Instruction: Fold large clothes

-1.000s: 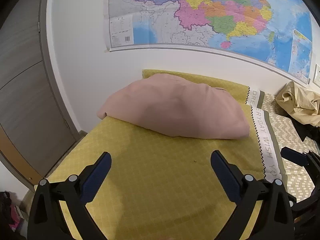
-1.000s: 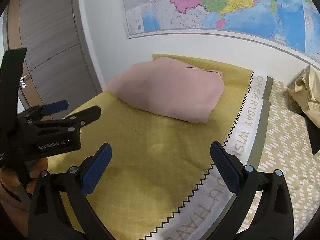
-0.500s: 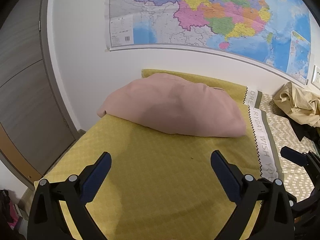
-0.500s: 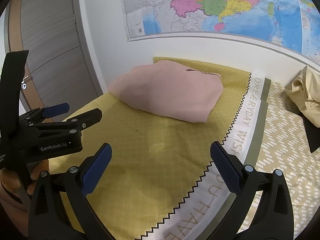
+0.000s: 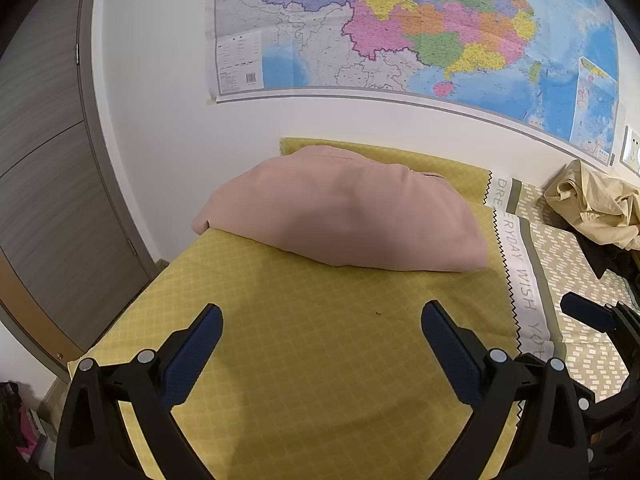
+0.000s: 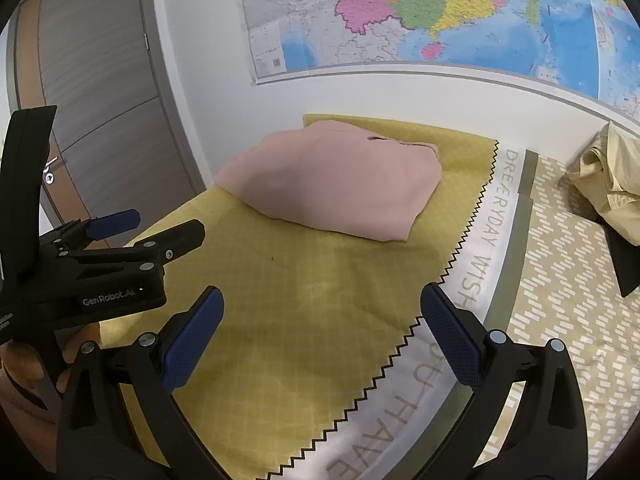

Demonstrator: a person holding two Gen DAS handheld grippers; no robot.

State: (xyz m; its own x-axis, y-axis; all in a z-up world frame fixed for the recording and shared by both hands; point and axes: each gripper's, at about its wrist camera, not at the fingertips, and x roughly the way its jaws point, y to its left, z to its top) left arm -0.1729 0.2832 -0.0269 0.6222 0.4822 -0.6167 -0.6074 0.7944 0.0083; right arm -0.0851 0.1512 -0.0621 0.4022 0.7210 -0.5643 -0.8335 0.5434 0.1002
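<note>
From the left wrist view, our left tongs [image 5: 322,342] gape wide with nothing between the blue pads, held above the yellow bedspread [image 5: 320,360]. The folded pink garment [image 5: 344,220] lies on the bed's far end, near the wall under the map [image 5: 400,28]. A crumpled cream garment [image 5: 592,204] sits well apart at the right, and a tip of the right tongs [image 5: 588,312] shows at the right edge.

From the right wrist view, our right tongs [image 6: 320,328] are equally spread and empty. The pink garment [image 6: 336,184] rests beyond them on the yellow spread, beside the lettered white band [image 6: 492,216]. The left tongs [image 6: 132,232] appear at the left, held by a hand [image 6: 24,364].
</note>
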